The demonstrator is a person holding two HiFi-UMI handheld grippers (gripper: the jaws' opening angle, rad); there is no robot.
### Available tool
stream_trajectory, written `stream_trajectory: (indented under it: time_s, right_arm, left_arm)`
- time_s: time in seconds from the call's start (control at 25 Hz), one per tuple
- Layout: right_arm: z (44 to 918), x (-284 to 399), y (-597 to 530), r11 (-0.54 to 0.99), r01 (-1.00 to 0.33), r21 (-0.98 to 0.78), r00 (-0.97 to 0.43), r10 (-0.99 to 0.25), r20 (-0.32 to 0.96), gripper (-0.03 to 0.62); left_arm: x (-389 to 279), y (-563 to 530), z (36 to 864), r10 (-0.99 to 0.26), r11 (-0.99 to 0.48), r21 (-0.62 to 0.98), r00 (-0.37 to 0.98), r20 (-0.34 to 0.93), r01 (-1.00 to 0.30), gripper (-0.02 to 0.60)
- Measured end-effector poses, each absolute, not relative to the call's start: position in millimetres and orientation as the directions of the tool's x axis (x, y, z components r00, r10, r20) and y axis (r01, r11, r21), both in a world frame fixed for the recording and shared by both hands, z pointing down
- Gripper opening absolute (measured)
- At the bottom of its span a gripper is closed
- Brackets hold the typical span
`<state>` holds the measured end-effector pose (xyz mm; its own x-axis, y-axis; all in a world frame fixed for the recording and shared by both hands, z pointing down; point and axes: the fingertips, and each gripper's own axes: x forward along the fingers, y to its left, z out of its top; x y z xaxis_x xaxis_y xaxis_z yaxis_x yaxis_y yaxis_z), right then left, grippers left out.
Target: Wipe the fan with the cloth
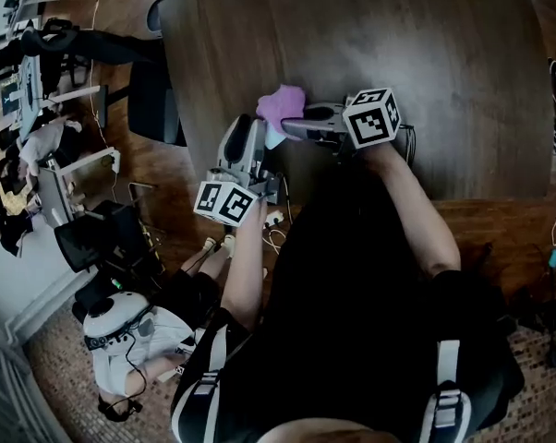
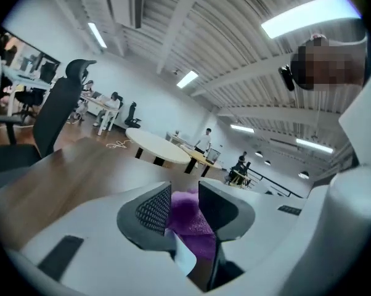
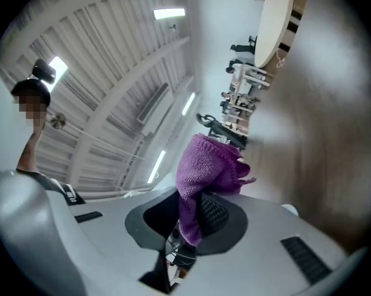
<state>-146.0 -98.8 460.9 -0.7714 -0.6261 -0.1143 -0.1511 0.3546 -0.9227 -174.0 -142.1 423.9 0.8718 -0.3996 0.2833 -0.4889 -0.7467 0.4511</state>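
Observation:
A purple cloth (image 1: pixel 280 104) hangs above the dark wooden table (image 1: pixel 417 63). My right gripper (image 1: pixel 289 125) is shut on it, and the right gripper view shows the cloth (image 3: pixel 207 165) bunched and clamped between that gripper's jaws (image 3: pixel 188 211). My left gripper (image 1: pixel 252 132) sits just left of the cloth, pointing at it. A small white, pale-blue piece (image 2: pixel 184 258), apparently the fan (image 1: pixel 274 138), is pinched low between the left gripper's jaws (image 2: pixel 184 205). Beyond them the purple cloth (image 2: pixel 188 217) fills the gap. Most of the fan is hidden.
A black office chair (image 1: pixel 153 100) stands at the table's left edge, seen also in the left gripper view (image 2: pixel 56 116). Cables lie on the floor under the table's near edge (image 1: pixel 273 224). A person (image 1: pixel 121 330) is on the floor at lower left. A round white table (image 2: pixel 158 147) stands further off.

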Motion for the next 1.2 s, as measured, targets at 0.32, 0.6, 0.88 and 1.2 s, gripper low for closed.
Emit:
stream_trajectory:
  time_s: [0.32, 0.6, 0.88, 1.2]
  right_arm:
    - [515, -161, -106, 0.251, -0.264, -0.931, -0.752, -0.658, 0.036, 0.056]
    - [580, -163, -119, 0.064, -0.458, -0.887, -0.720, -0.612, 0.328, 0.057]
    - [517, -148, -115, 0.234, -0.232, -0.944, -0.754, -0.656, 0.022, 0.055]
    - [607, -161, -105, 0.054, -0.512, -0.857, -0.734, -0.547, 0.403, 0.055]
  left_arm:
    - [-161, -126, 445, -0.312, -0.816, 0.368, 0.876, 0.367, -0.445, 0.135]
    - [-163, -126, 439, -0.291, -0.858, 0.287, 0.863, 0.413, -0.426, 0.133]
    - [-150, -114, 452, -0.285, -0.882, 0.221, 0.845, 0.452, -0.416, 0.133]
    - [-146, -117, 452, -0.308, -0.876, 0.208, 0.837, 0.453, -0.435, 0.133]
